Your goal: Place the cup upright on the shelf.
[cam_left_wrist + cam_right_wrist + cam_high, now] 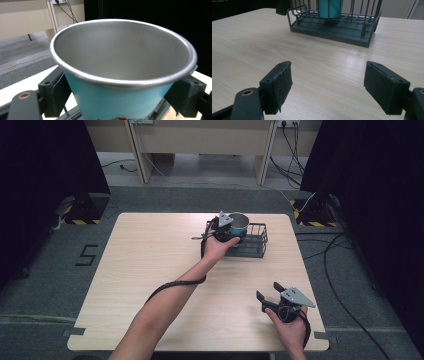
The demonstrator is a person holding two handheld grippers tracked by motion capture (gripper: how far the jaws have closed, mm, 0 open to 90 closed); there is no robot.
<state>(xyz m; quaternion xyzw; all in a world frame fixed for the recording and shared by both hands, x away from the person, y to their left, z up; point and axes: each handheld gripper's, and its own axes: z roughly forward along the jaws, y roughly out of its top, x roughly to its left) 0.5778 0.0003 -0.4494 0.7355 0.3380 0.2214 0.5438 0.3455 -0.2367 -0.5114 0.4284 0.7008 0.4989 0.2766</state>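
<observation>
Left tongs (231,233) grip cup (239,224); right tongs (269,291) gape.

Left gripper (235,231) fingers clamped, arm extended, right gripper (328,87) fingers spread

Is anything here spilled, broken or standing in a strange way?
Nothing stands out. The cup is upright and looks empty, held between the left gripper jaws at the wire basket. The right gripper is open over bare table.

Light wooden table (150,270), grey carpeted floor (50,270), beige cabinet legs (142,155), black cables on floor (340,265), yellow-black hazard tape (80,221)
</observation>
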